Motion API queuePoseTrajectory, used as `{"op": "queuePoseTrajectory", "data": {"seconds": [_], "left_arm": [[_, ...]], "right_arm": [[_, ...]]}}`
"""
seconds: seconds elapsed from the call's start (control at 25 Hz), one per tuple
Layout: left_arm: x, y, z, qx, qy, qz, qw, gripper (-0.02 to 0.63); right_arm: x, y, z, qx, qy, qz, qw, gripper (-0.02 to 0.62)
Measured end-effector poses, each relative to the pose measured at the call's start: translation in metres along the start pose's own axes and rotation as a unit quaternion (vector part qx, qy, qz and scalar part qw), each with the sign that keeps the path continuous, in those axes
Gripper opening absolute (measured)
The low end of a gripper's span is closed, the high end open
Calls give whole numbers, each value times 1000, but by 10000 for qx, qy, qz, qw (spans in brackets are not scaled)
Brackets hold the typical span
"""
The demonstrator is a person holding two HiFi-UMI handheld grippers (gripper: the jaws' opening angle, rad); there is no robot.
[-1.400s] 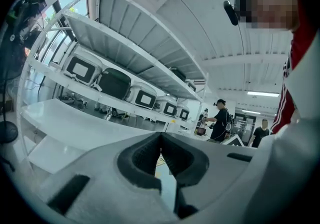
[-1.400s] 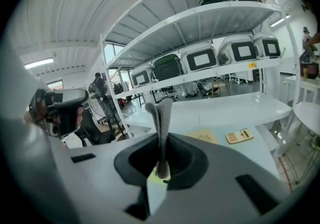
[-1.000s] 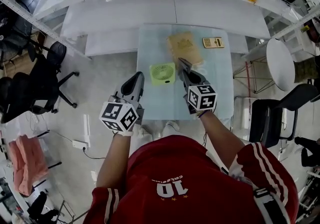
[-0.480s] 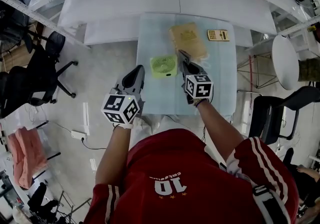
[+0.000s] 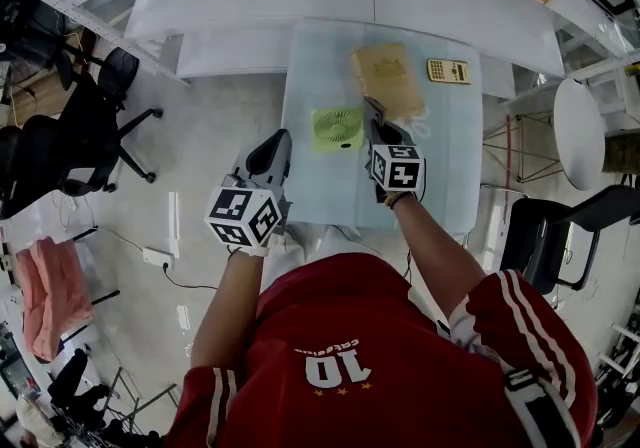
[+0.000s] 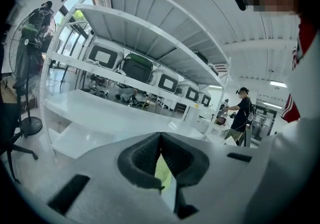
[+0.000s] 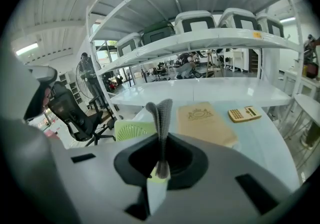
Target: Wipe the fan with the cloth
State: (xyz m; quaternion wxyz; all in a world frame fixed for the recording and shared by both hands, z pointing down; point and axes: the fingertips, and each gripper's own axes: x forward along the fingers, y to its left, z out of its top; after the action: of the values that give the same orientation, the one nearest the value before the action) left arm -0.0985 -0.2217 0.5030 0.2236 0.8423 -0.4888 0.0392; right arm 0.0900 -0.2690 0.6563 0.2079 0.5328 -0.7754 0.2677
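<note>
As its view shows, right gripper (image 7: 160, 109) closed

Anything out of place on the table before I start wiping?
Nothing stands out. The green fan, the tan flat item and the calculator lie apart on the table, with nothing spilled or visibly damaged. The left gripper and right gripper are shut and empty.

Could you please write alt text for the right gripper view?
The shut, empty hand-held gripper points across a pale table at a green fan, a folded tan cloth with an emblem and a calculator; white shelving holding bins stands behind.
</note>
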Motion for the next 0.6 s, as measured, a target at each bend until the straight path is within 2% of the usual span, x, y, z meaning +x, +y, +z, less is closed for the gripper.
{"op": "queuePoseTrajectory", "data": {"seconds": [0.6], "left_arm": [[-18,4,-2,-25,15,150,9999,3]], "right_arm": [[6,20,-1,-87,26,210,9997,21]]}}
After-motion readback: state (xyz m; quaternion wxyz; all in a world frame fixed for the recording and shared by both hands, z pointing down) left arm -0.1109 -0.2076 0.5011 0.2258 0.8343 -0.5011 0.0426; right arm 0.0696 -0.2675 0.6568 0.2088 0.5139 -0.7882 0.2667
